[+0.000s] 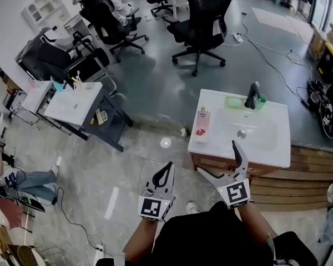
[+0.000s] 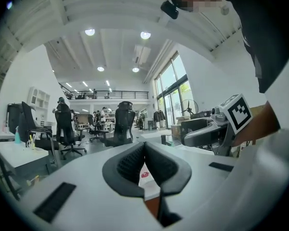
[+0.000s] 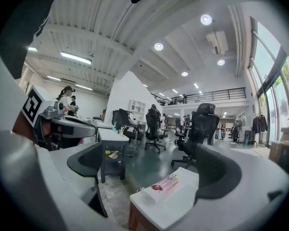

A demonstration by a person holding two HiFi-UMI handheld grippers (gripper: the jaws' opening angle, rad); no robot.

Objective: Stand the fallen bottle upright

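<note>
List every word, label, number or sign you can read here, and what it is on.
No text is readable.
Print on the bottle: too small and blurred to read.
Left cube and right cube: black-and-white square markers only, no words or numbers.

The bottle (image 1: 202, 121) is pale pink with a red cap; the tabletop (image 1: 211, 144) is white, the dish (image 1: 234, 101) green and the tap (image 1: 251, 96) black. The left tongs (image 1: 168, 166) and the right tongs (image 1: 217, 156) are grey with black pads, and their cubes bear black-and-white square markers.
</note>
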